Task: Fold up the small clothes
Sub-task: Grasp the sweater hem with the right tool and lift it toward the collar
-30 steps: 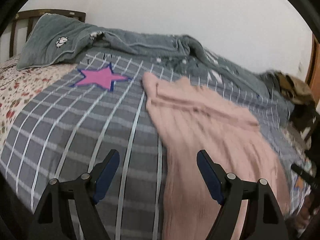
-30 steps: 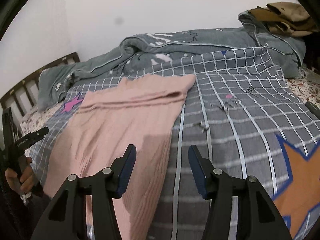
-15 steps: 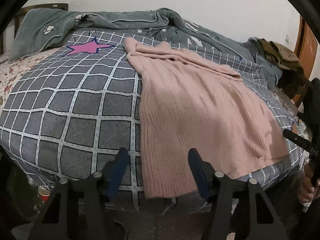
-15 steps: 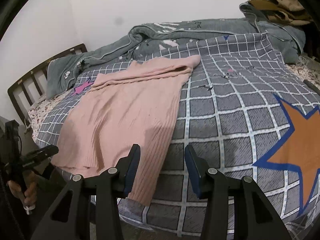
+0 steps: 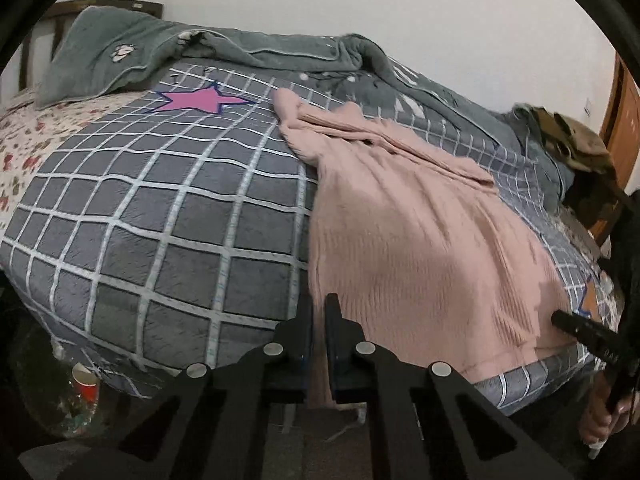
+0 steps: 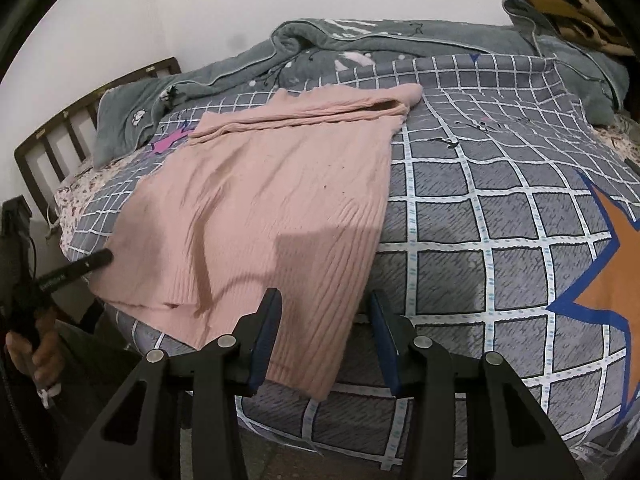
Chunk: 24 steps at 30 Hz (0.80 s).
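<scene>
A pink ribbed knit garment [image 5: 420,240] lies spread flat on the bed, its folded-over top end toward the wall and its hem hanging slightly over the near edge of the mattress. Under it is a grey quilt [image 5: 168,224] with a white grid, printed with a pink star [image 5: 200,99] near the headboard side and an orange star [image 6: 612,264] toward the other side. The left tool [image 5: 319,312] is pinched nearly closed on the garment's near left corner, with the pink edge caught between its two dark fingers right at the bed's rim. The right tool [image 6: 325,312] stands at a middling width, its blue-padded fingers on either side of the garment's near right corner; the fabric runs between them, but the pads do not press on it. Each view catches the other tool off to the side, held by a person's hand [image 6: 30,354]. Along the wall, a rumpled grey-green blanket [image 6: 360,46] stretches across the far side of the bed, and a matching pillow [image 5: 108,56] leans by the wooden headboard [image 6: 76,128]. A flowered sheet [image 5: 24,140] shows beside the quilt. A brown bundle of cloth [image 5: 576,140] sits at the far end of the bed. Down on the floor by the bed's edge stands a red paper cup [image 5: 85,384].
</scene>
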{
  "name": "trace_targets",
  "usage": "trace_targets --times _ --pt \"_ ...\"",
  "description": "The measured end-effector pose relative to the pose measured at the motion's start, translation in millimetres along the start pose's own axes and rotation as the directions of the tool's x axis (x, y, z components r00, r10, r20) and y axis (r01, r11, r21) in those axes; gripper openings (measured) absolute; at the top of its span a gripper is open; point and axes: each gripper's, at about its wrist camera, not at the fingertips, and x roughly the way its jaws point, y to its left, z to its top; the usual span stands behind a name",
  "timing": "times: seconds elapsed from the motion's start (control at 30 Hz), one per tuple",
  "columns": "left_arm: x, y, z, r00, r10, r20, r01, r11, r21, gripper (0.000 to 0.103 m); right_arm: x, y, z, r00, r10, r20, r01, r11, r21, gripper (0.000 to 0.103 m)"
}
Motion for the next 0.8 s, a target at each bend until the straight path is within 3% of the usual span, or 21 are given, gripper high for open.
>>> trace_targets --times 0.23,0.33,0.43,0.67,0.7,0.73,0.77,0.8 --pt "7 -6 -4 0.999 0.016 -0.048 -0.014 0.999 0.031 0.008 4 1 -1 1.0 -0.022 -0.002 0.022 1.0 -0.003 0.041" --pt "9 -5 -4 0.998 0.008 -0.061 -0.006 1.0 0.028 0.011 3 3 -1 0.999 -0.04 0.01 0.04 0.999 -0.011 0.032" --pt "12 -3 -4 0.997 -0.004 -0.083 0.005 1.0 0.005 0.021 3 6 -2 0.998 -0.058 0.021 0.058 0.998 -0.007 0.03" --pt "14 -9 -5 0.996 -0.041 -0.079 0.041 0.999 0.003 0.043 16 12 -2 0.999 0.02 -0.048 -0.02 1.0 0.012 0.032" --pt "14 -11 -6 0.997 -0.026 -0.076 0.027 1.0 0.013 0.042 18 14 -2 0.998 0.026 -0.053 -0.026 1.0 0.013 0.033" --pt "15 -14 -7 0.997 -0.006 -0.071 0.008 1.0 0.03 0.035 19 15 -2 0.998 0.029 -0.055 -0.028 0.999 0.014 0.034" --pt "16 -15 -7 0.997 0.003 -0.075 0.0 0.999 0.041 0.006 20 17 -2 0.998 0.024 -0.054 -0.023 1.0 0.009 0.032" --pt "15 -14 -6 0.997 0.013 -0.071 -0.01 0.999 0.05 0.007 20 19 -2 0.999 0.016 -0.047 -0.016 1.0 -0.001 0.026"
